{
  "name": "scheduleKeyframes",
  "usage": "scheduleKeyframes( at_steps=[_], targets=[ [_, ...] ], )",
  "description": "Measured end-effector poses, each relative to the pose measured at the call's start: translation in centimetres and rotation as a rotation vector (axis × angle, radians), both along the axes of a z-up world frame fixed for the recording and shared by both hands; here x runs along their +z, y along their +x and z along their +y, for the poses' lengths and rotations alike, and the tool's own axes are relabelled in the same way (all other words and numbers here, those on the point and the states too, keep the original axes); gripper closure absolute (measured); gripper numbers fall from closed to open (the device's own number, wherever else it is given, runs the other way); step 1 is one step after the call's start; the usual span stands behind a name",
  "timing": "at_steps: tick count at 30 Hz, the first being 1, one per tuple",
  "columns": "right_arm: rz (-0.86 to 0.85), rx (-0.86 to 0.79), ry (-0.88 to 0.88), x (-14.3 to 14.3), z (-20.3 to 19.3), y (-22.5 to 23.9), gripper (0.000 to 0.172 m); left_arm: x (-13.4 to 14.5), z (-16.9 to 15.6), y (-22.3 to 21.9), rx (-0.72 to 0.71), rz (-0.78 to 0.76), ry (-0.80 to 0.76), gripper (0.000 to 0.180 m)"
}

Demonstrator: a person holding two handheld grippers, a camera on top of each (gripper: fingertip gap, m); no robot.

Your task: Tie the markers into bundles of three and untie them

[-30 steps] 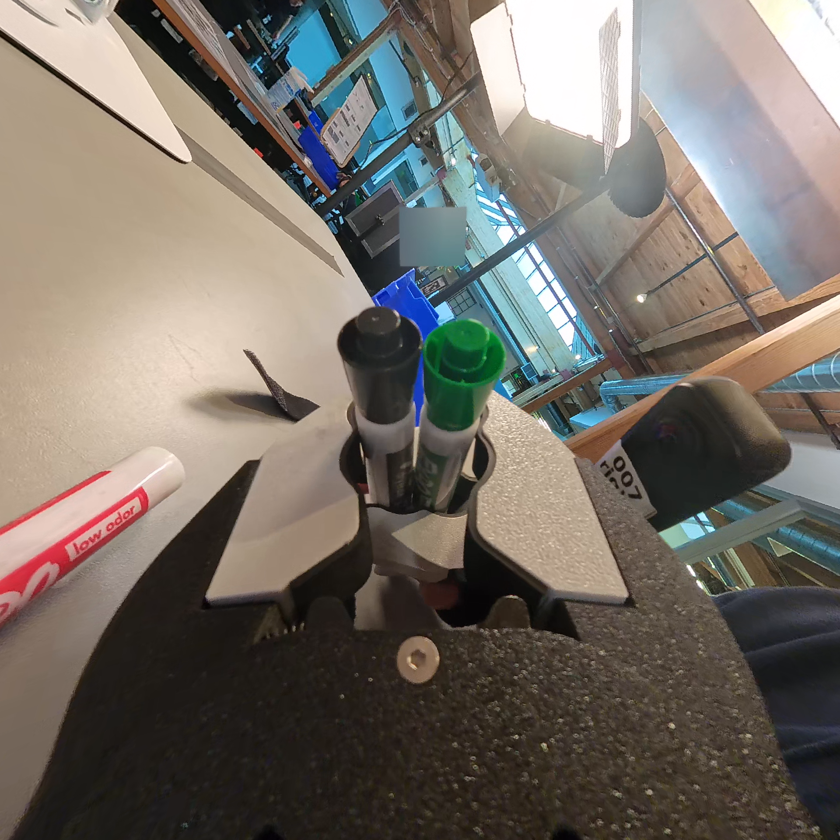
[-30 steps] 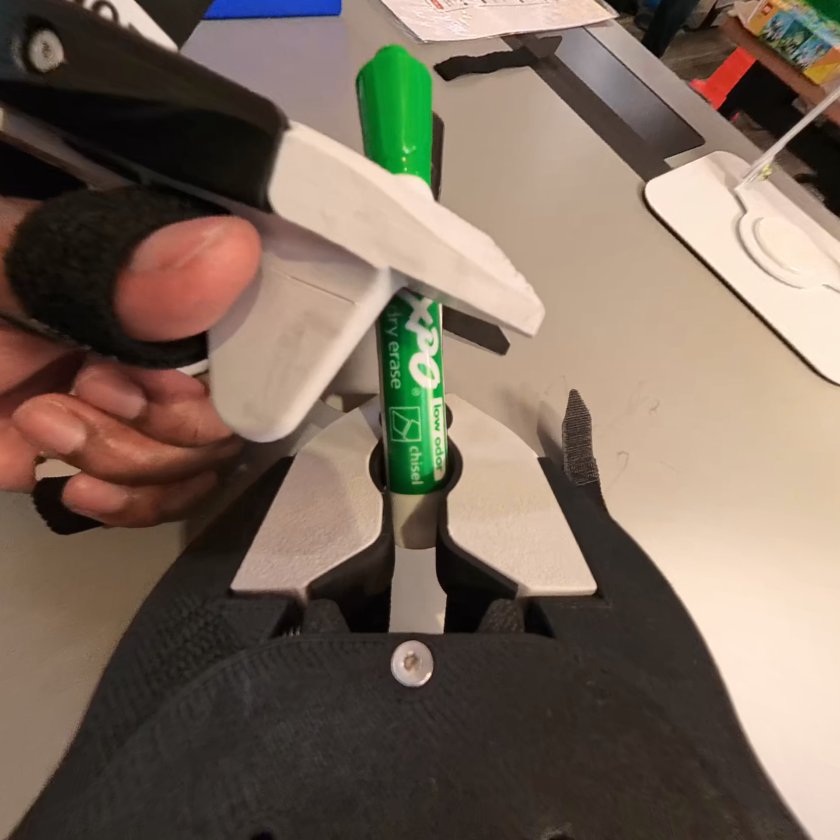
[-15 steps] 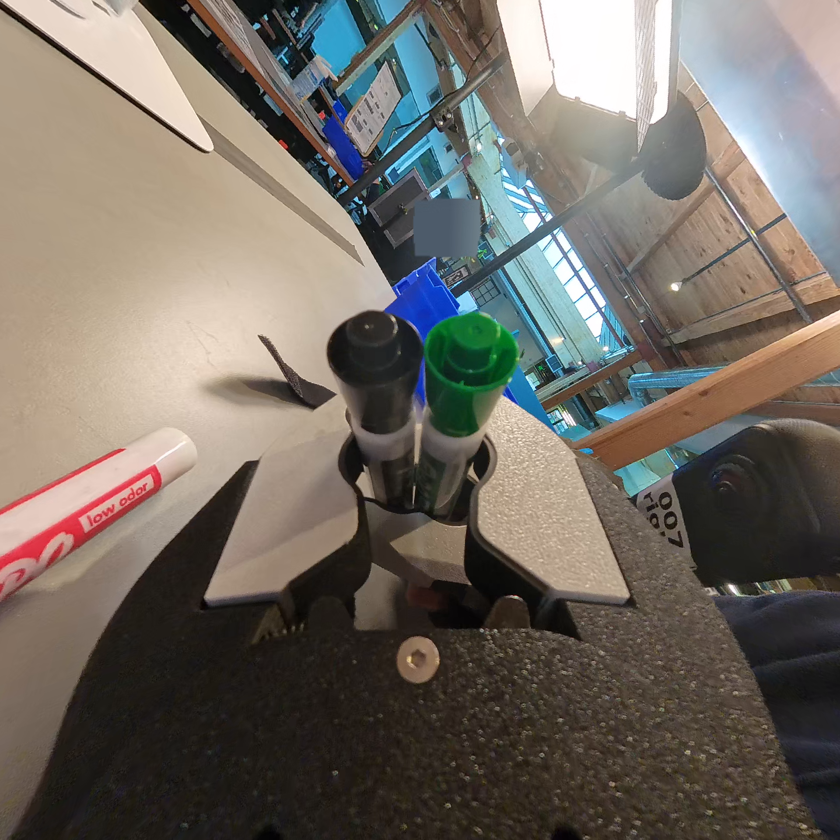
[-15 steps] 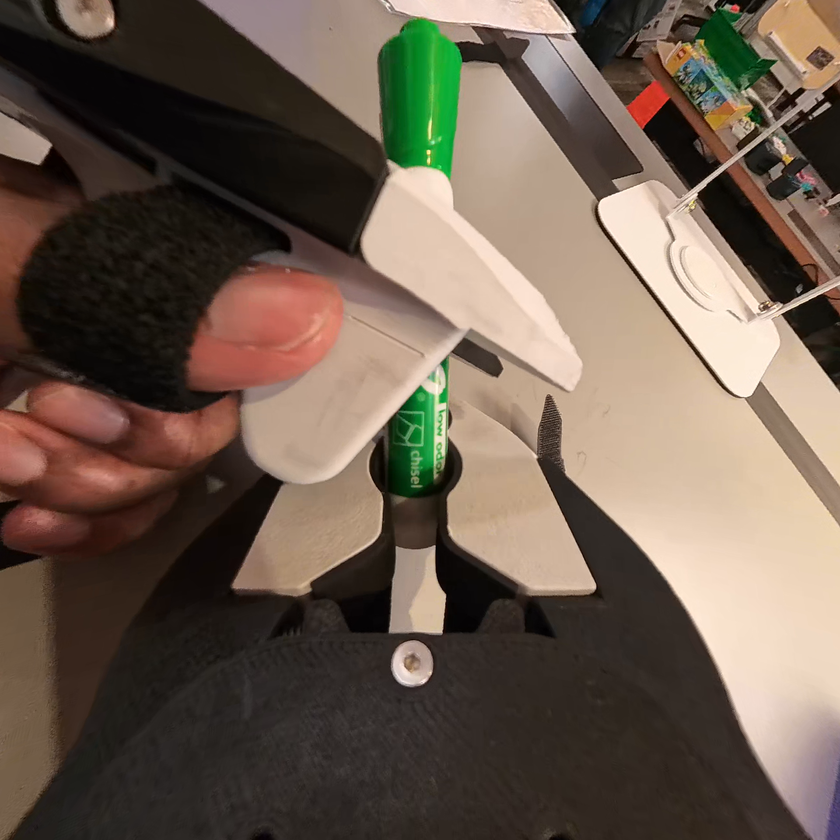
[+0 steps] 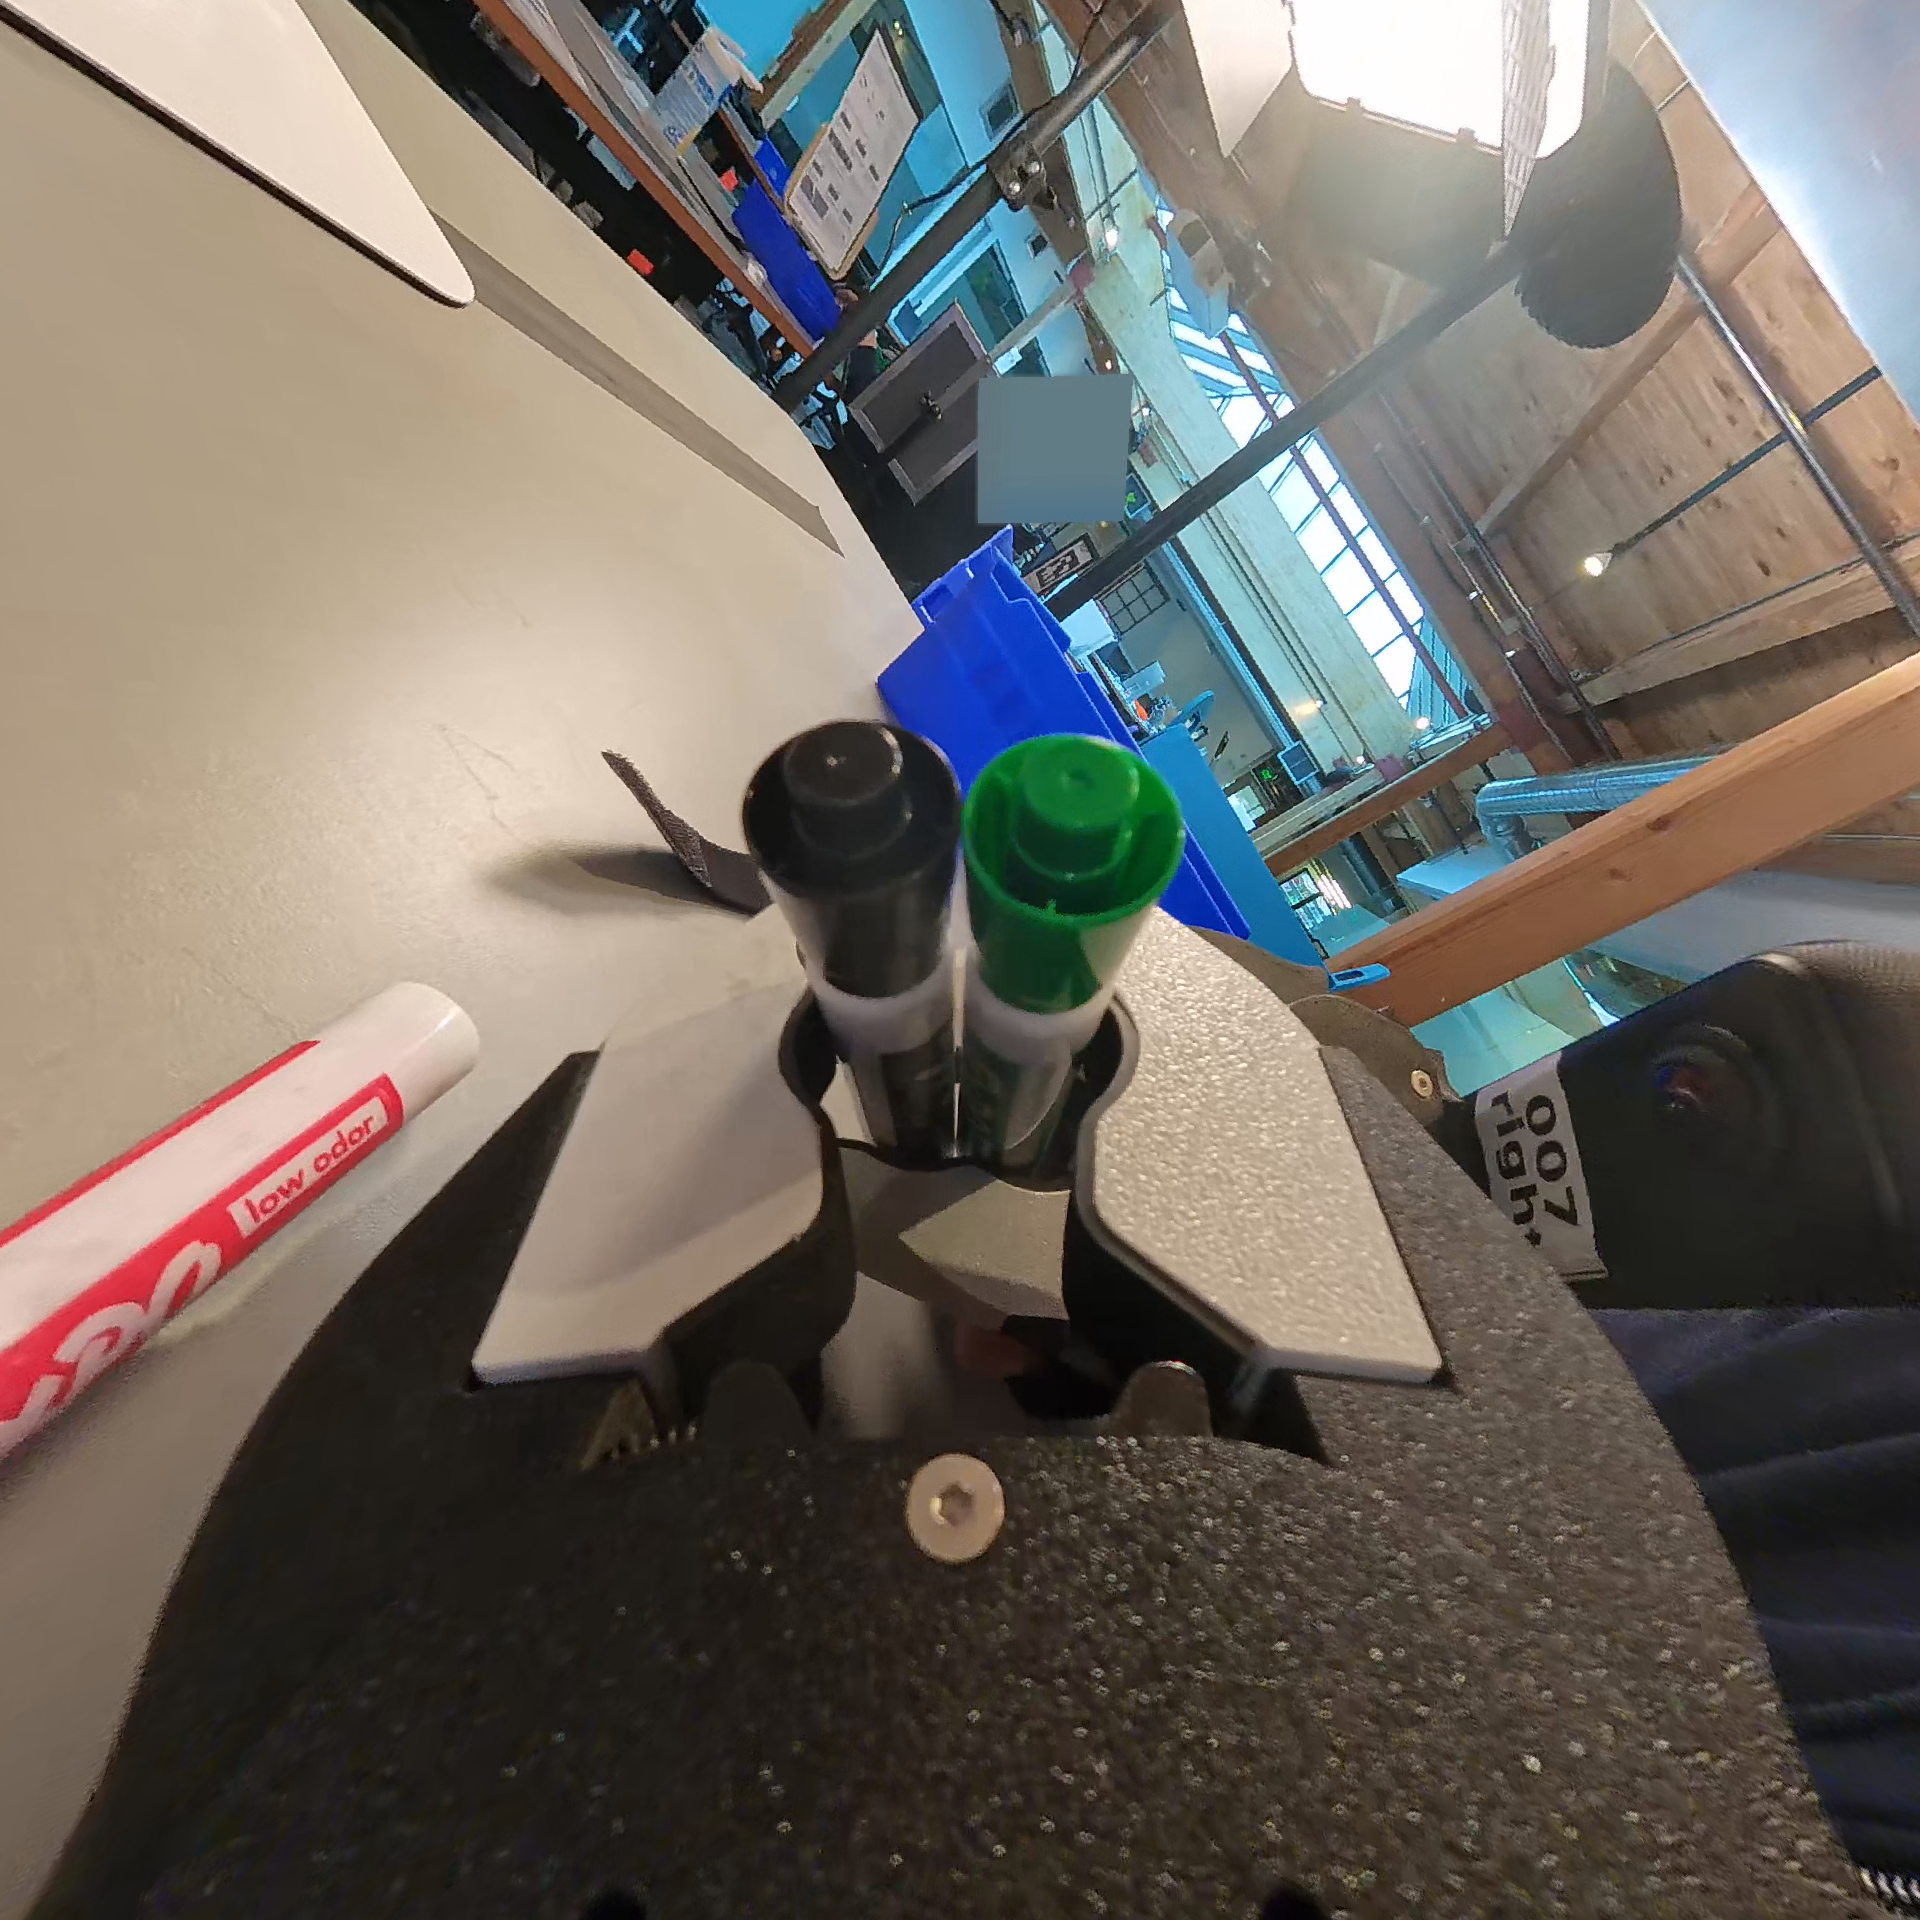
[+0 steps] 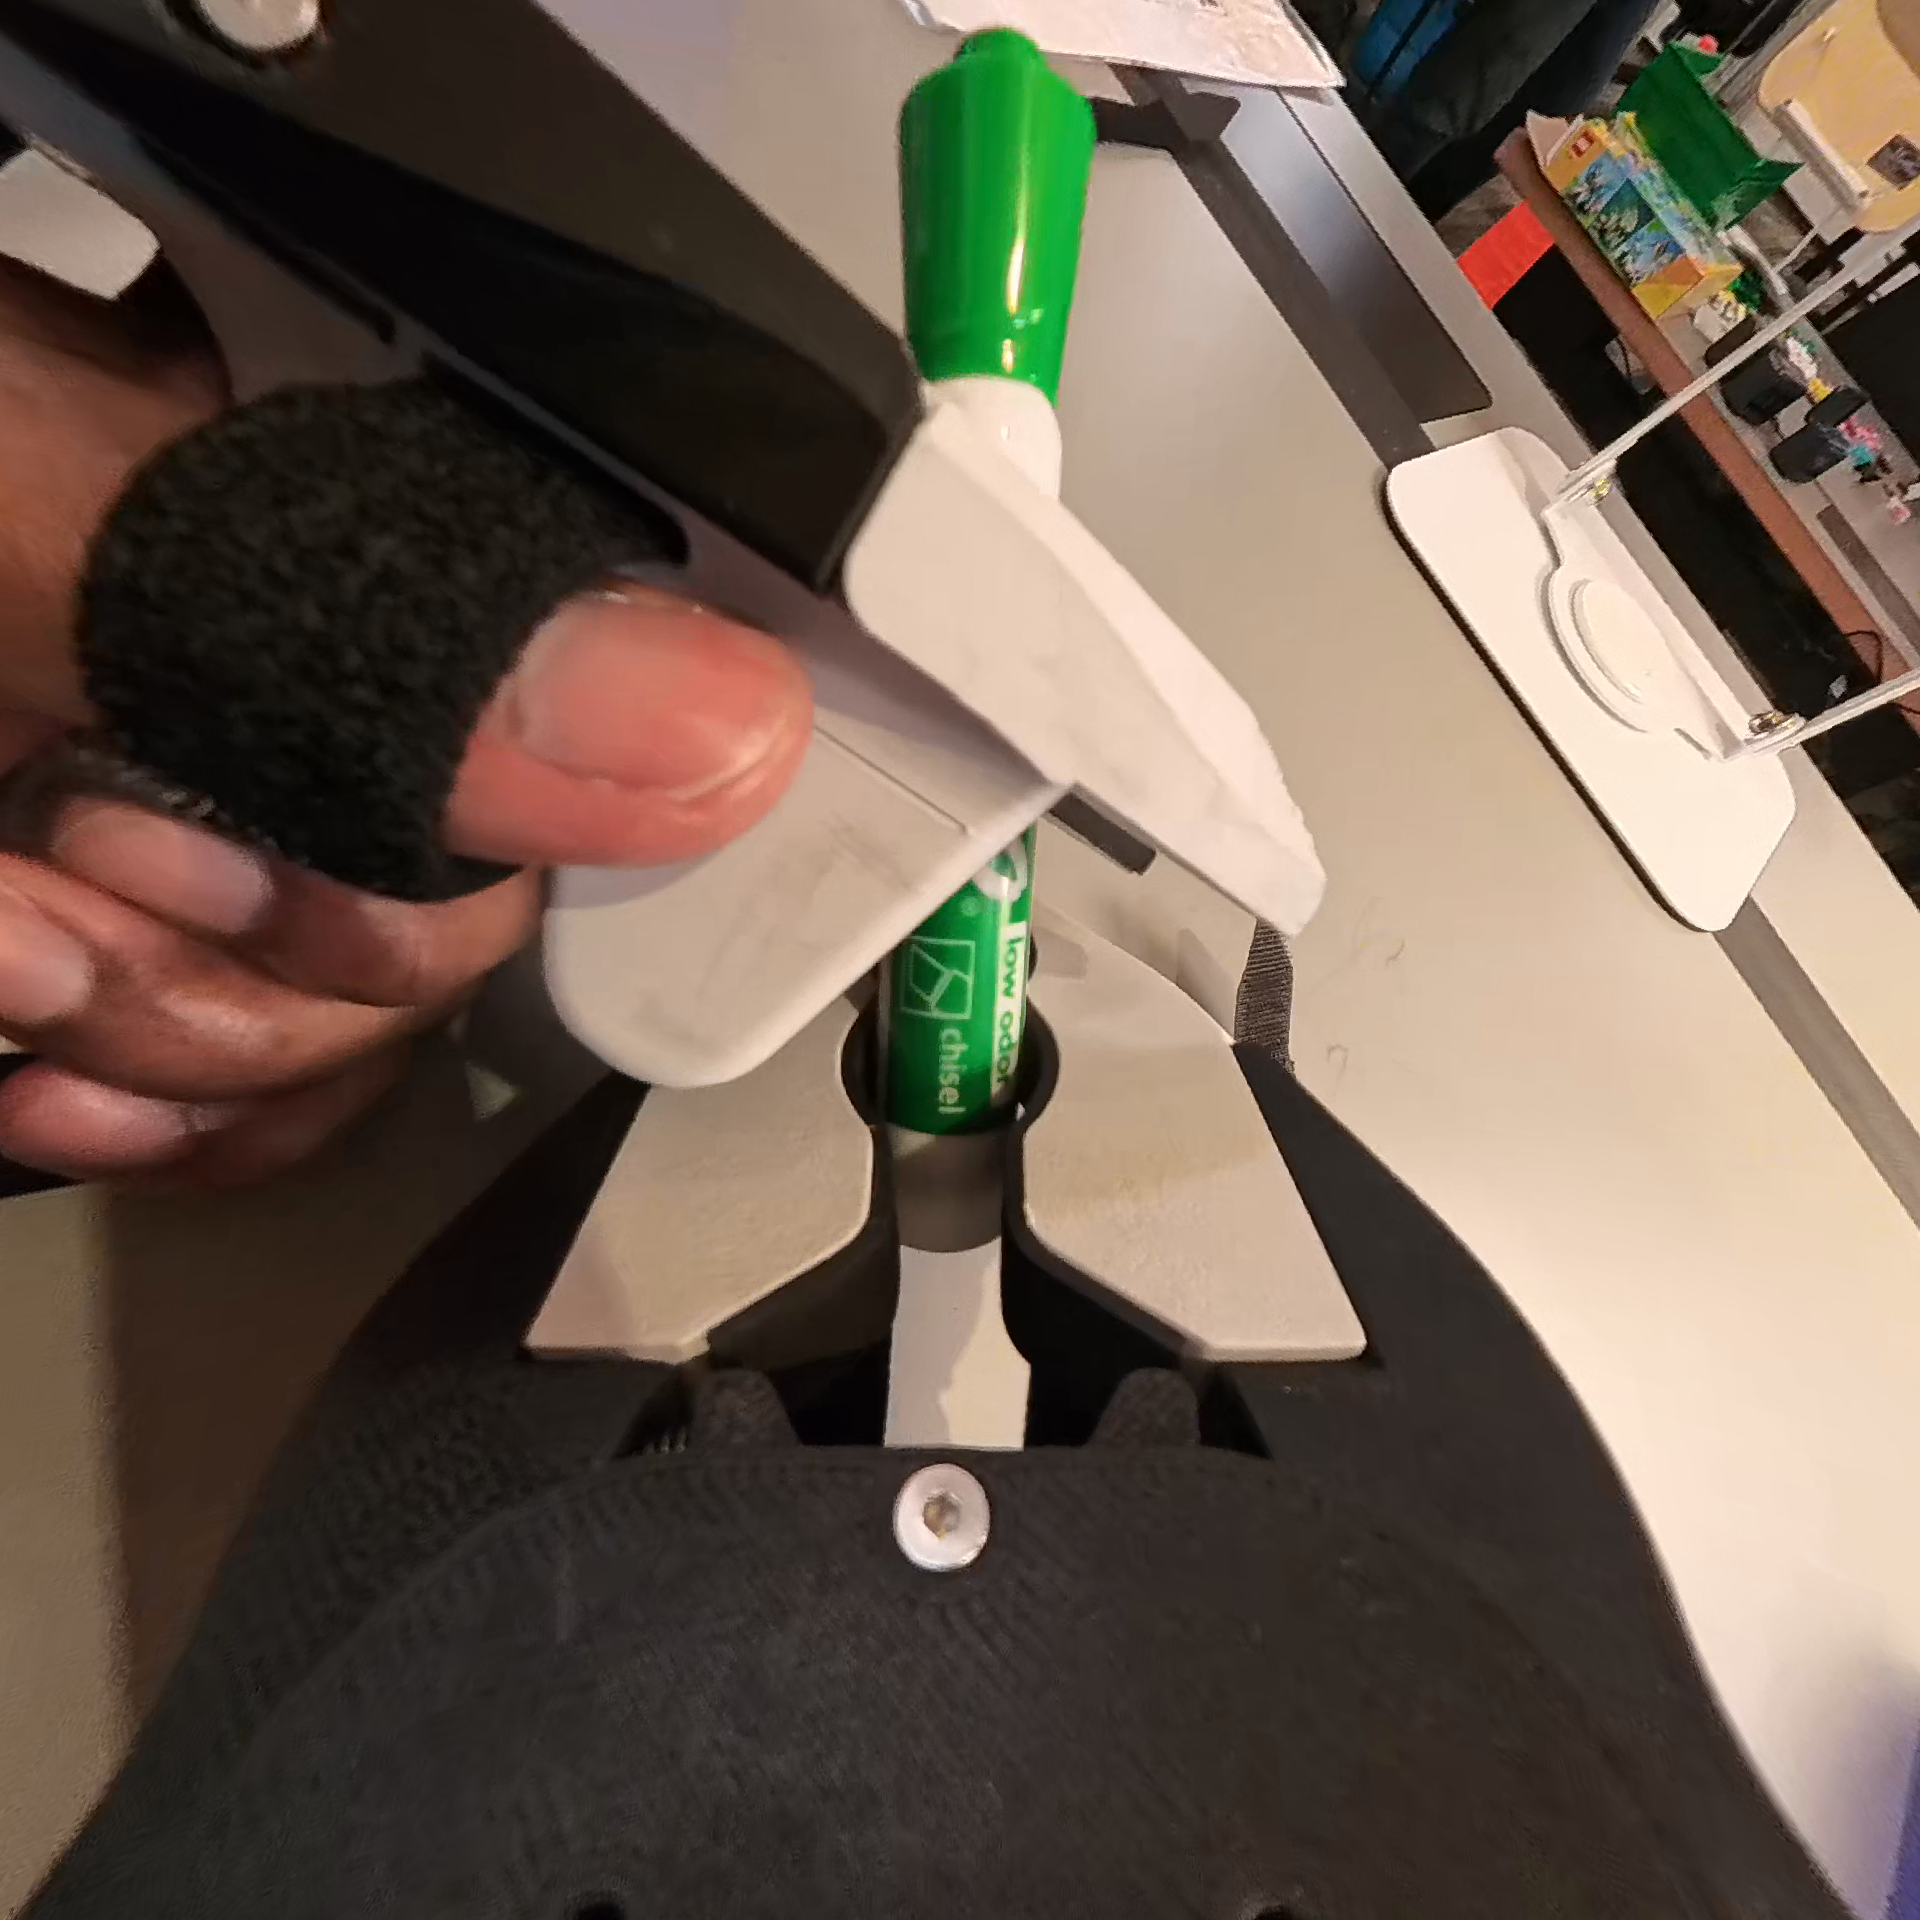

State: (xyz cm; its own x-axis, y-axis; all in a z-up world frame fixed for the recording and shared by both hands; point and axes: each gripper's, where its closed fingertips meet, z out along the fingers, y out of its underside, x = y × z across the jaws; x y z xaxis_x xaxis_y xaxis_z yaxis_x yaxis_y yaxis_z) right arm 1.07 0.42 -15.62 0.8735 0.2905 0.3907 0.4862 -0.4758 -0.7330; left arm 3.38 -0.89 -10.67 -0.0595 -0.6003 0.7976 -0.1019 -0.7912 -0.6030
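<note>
Left claw (image 5: pixel 956 1101): clenched on two markers side by side, its grey fingers (image 5: pixel 665 1174) closing in on them from both sides.
Black marker (image 5: pixel 852 842): stands up out of the left claw's notch, cap end toward the camera, on the left of the pair.
Green marker (image 5: pixel 1070 862): touches the black one on its right, cap end up too; in the right wrist view the same green marker (image 6: pixel 987 208) runs straight ahead out of the right claw.
Right claw (image 6: pixel 951 1091): clenched on the green marker's lower barrel, which sits in the round notch between its two fingers (image 6: pixel 748 1195); the pads themselves are hidden under the barrel.
Where the claws meet: the left claw's pale fingers (image 6: pixel 1039 665) cross over the green marker just ahead of the right claw, so both grip the same marker, one farther up than the other.
Hand (image 6: pixel 312 779): left of the right claw, a thumb in a black sleeve pressed against the left claw's finger.
Red marker (image 5: pixel 208 1184): lies flat on the table (image 5: pixel 312 623), left of the left claw, apart from it.
Strap (image 5: pixel 675 831): a dark strip on the table just beyond the left claw, left of the black marker; its far end tips up.
Blue bin (image 5: pixel 1018 665): beyond the left claw, at the table's far edge.
White plate (image 6: pixel 1579 675): on the table well to the right of the right claw.
</note>
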Motion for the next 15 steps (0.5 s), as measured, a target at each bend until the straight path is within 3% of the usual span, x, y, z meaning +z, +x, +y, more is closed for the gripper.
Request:
scheduleKeyframes(
  at_steps=[2,3,5,15],
  targets=[
    [-0.023,0.006,-0.008,-0.21,-0.08,0.03,0.153,-0.09,0.13,-0.03,0.001,0.001,-0.013,0.135],
    [-0.032,0.008,-0.019,-0.35,-0.16,0.09,0.144,-0.02,0.29,-0.18,0.007,-0.006,-0.013,0.143],
    [-0.036,0.013,-0.027,-0.33,-0.30,0.23,0.144,0.22,0.74,-0.35,0.018,-0.020,-0.012,0.158],
    [-0.040,0.022,-0.049,-0.85,-0.41,0.45,0.145,-0.39,0.59,-0.05,-0.014,0.013,-0.044,0.158]
  ],
)
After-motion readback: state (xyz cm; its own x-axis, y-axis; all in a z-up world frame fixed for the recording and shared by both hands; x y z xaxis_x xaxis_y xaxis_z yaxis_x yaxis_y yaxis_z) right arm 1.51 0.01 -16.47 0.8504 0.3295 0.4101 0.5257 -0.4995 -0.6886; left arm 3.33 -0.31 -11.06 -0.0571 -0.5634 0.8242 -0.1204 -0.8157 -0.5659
